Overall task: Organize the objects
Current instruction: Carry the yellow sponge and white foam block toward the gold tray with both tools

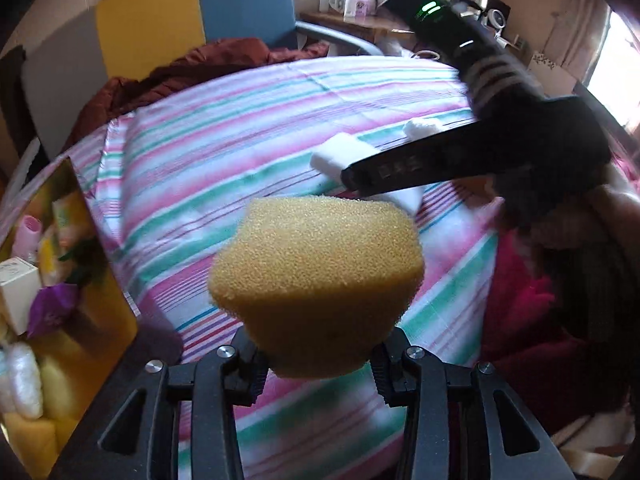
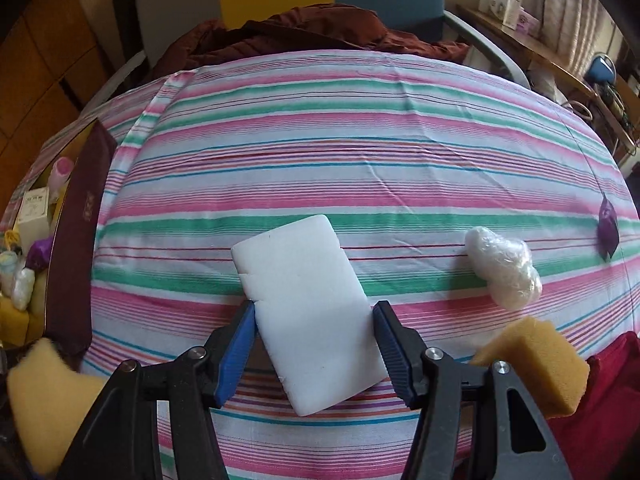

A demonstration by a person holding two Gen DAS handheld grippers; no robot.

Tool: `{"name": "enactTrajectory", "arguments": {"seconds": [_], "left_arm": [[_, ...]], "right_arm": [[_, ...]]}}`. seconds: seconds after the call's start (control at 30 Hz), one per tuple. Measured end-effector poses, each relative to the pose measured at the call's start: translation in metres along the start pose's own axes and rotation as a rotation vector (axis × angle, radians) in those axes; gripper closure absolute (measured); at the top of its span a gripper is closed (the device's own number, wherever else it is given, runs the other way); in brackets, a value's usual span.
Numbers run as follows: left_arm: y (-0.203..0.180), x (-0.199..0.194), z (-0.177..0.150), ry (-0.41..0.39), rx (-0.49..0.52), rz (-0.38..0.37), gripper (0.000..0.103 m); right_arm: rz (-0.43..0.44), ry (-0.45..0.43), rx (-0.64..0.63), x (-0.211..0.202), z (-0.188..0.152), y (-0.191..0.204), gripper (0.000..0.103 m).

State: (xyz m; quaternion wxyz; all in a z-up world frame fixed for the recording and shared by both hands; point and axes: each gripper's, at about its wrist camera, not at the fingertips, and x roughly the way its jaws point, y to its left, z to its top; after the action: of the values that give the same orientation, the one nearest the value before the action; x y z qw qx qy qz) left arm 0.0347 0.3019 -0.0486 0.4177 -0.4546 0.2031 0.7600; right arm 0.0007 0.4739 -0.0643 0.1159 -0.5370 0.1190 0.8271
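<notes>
My left gripper [image 1: 318, 376] is shut on a yellow sponge [image 1: 316, 280], which bulges out above the black pads, over the striped cloth. My right gripper [image 2: 314, 344] has its blue pads against both long sides of a white foam block [image 2: 308, 312], which sits skewed between them, low over the cloth. In the left wrist view the right gripper [image 1: 352, 180] reaches in from the right over that white block [image 1: 332, 156]. An open gold-lined box [image 1: 108, 280] with small items stands at the left.
A plastic-wrapped white bundle [image 2: 504, 272], a purple packet [image 2: 608, 228] and a second yellow sponge [image 2: 532, 364] lie on the cloth to the right. The box's dark red lid [image 2: 80, 248] leans at the left. A brown garment and chairs sit behind the table.
</notes>
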Motion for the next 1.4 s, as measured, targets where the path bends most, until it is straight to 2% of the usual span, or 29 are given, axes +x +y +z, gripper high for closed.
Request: {"name": "enactTrajectory", "arguments": {"seconds": [0.17,0.27,0.6,0.7,0.77,1.03,1.13,1.23,1.33,1.4], "left_arm": [[0.005,0.018,0.011,0.011,-0.052,-0.017,0.038],[0.005,0.022,0.019,-0.014,-0.052,-0.018,0.028],[0.001,0.038,0.024,-0.073,-0.017,0.023,0.027],[0.006,0.038,0.025,-0.09,-0.042,0.008,0.023],[0.008,0.041,0.026,-0.071,-0.058,0.015,0.017],[0.004,0.04,0.015,-0.063,-0.051,0.012,0.017],[0.001,0.041,0.012,-0.059,-0.032,0.036,0.017],[-0.004,0.044,0.01,-0.057,0.001,0.066,0.017],[-0.003,0.043,0.01,-0.059,0.003,0.057,0.021],[-0.003,0.041,0.009,-0.066,0.006,0.061,0.029]], "right_arm": [[0.012,0.014,0.05,0.002,0.002,-0.011,0.04],[0.023,0.02,0.074,0.003,0.003,-0.014,0.039],[0.036,0.037,0.103,0.007,0.005,-0.02,0.036],[0.034,0.041,0.099,0.008,0.004,-0.021,0.035],[0.035,0.043,0.1,0.009,0.004,-0.021,0.035],[0.011,0.082,0.058,0.017,0.002,-0.016,0.033],[-0.012,0.093,0.027,0.021,0.001,-0.012,0.03],[-0.029,0.104,-0.019,0.025,0.001,-0.005,0.021],[-0.014,0.109,-0.016,0.027,0.002,-0.005,0.017],[0.002,0.107,0.002,0.028,0.004,-0.008,0.015]]}}
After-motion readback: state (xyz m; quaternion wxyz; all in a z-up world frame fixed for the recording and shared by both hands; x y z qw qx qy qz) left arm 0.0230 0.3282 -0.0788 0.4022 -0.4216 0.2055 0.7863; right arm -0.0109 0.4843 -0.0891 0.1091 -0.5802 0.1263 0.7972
